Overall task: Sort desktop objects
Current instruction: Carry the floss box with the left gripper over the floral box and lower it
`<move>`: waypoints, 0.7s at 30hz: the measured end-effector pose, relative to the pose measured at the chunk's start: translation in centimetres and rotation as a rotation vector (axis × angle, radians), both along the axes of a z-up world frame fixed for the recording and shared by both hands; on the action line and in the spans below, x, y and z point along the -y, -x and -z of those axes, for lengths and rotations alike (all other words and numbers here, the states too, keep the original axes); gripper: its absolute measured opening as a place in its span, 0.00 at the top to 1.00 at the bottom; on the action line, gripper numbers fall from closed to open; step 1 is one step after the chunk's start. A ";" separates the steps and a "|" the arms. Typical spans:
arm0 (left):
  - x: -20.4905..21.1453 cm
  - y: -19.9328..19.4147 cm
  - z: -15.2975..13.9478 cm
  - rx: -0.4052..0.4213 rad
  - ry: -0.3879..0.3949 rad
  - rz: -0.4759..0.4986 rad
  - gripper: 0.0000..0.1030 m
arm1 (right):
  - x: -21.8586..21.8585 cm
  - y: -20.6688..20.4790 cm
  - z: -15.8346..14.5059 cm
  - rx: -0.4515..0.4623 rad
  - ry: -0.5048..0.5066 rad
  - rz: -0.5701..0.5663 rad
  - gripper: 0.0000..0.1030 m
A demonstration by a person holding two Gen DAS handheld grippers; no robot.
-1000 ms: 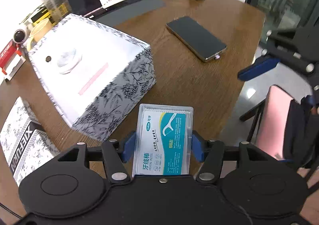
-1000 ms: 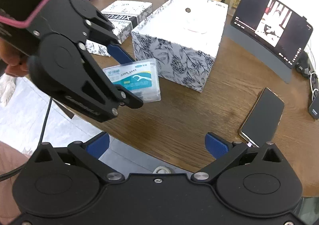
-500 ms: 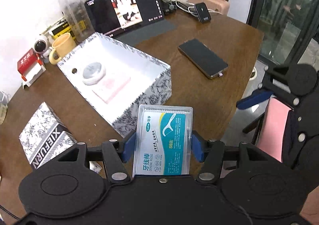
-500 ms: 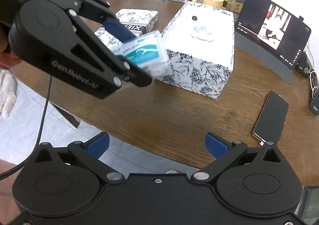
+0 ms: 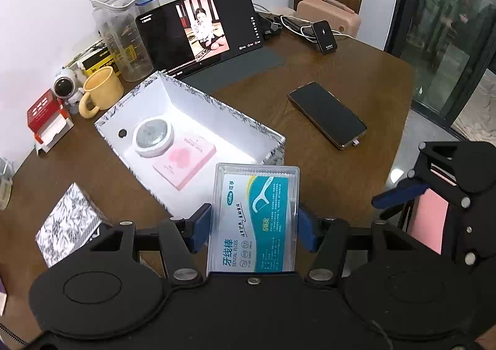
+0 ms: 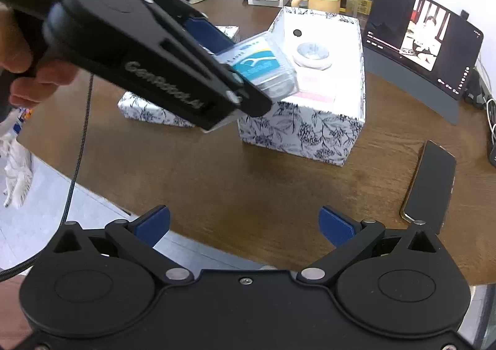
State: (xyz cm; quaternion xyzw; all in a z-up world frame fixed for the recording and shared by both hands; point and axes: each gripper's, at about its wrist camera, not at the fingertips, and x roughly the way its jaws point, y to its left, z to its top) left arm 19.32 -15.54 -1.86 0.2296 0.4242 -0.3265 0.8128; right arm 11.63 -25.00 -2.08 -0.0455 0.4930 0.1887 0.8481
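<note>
My left gripper point(image 5: 252, 223) is shut on a clear dental floss box point(image 5: 254, 220) with a teal label, held in the air above the near rim of an open floral storage box point(image 5: 272, 136). Inside that storage box lie a round white case point(image 5: 153, 136) and a pink packet point(image 5: 184, 161). In the right wrist view the floss box point(image 6: 263, 68) hangs over the storage box point(image 6: 303, 130), gripped by the left gripper point(image 6: 248, 71). My right gripper point(image 6: 245, 223) stands open over the table's near edge, holding nothing.
A phone point(image 5: 327, 114) lies on the brown table point(image 5: 356, 170) to the right. A tablet point(image 5: 201, 28), a yellow mug point(image 5: 102, 88), a clear jug point(image 5: 119, 31), a small floral box point(image 5: 68, 223) and a power bank point(image 5: 324, 37) stand around. A chair point(image 5: 431, 220) is off the table's right edge.
My left gripper has risen with the floss box and come over the open storage box, whose inside now shows. The right gripper stayed open and backed away slightly.
</note>
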 end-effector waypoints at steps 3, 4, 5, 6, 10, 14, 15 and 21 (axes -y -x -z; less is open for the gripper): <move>0.5 -2.0 0.2 -0.016 0.003 0.009 0.45 | 0.2 -1.3 -0.1 -0.001 -0.012 0.004 0.00; 0.6 -2.8 0.3 -0.023 0.005 0.009 0.45 | 0.4 -1.8 -0.2 -0.003 -0.019 0.005 0.00; 0.7 -3.6 0.4 -0.030 0.005 0.009 0.45 | 0.5 -2.2 -0.2 -0.005 -0.025 0.007 0.00; 0.8 -4.4 0.6 -0.034 0.003 0.010 0.45 | 0.6 -2.8 -0.1 -0.008 -0.032 0.011 0.00; 1.4 -7.1 1.3 -0.049 -0.014 0.028 0.45 | 1.2 -4.7 0.3 -0.022 -0.058 0.028 0.00; 2.3 -9.3 2.8 -0.072 -0.032 0.056 0.45 | 1.6 -6.1 1.0 -0.037 -0.059 0.045 0.00; 2.6 -9.9 3.3 -0.077 -0.041 0.062 0.45 | 1.7 -6.4 1.2 -0.040 -0.052 0.046 0.00; 4.1 -12.8 6.4 -0.126 -0.094 0.138 0.45 | 2.4 -8.4 2.8 -0.082 -0.055 0.052 0.00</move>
